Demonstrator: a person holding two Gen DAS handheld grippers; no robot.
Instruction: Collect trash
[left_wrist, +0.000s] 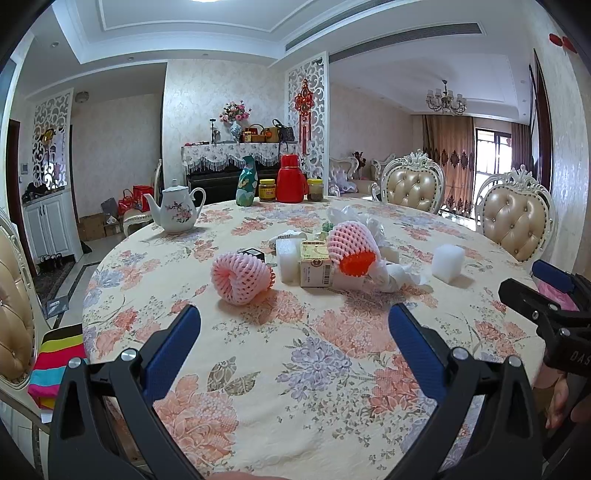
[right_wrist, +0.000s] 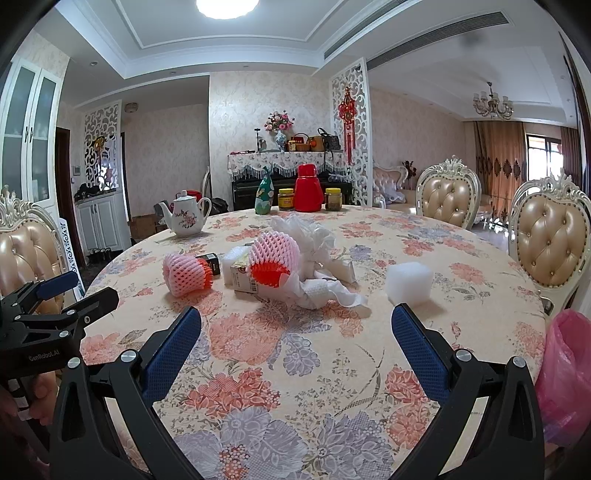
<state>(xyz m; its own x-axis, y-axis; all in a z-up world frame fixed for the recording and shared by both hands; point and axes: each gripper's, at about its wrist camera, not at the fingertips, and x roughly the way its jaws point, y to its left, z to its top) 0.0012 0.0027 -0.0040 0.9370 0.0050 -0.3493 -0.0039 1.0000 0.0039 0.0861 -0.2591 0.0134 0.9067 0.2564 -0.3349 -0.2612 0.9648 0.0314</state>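
Trash lies in a heap mid-table: a pink foam fruit net (left_wrist: 242, 277) (right_wrist: 186, 274), a second pink-and-red net (left_wrist: 351, 249) (right_wrist: 273, 258) leaning on a small cardboard box (left_wrist: 316, 267) (right_wrist: 243, 277), white foam blocks (left_wrist: 447, 261) (right_wrist: 409, 282), crumpled white paper (left_wrist: 397, 277) (right_wrist: 325, 290) and a white plastic bag (right_wrist: 310, 230). My left gripper (left_wrist: 295, 332) is open and empty over the near table. My right gripper (right_wrist: 296, 334) is open and empty, also short of the heap. A pink trash bag (right_wrist: 565, 373) hangs at the table's right edge.
The round table has a floral cloth (left_wrist: 295, 387). At its far side stand a white teapot (left_wrist: 177, 212), a green vase (left_wrist: 246, 186), a red thermos (left_wrist: 291, 179) and two jars (left_wrist: 266, 189). Padded chairs (left_wrist: 517, 218) ring the table. Striped cloth (left_wrist: 55, 365) lies on the left chair.
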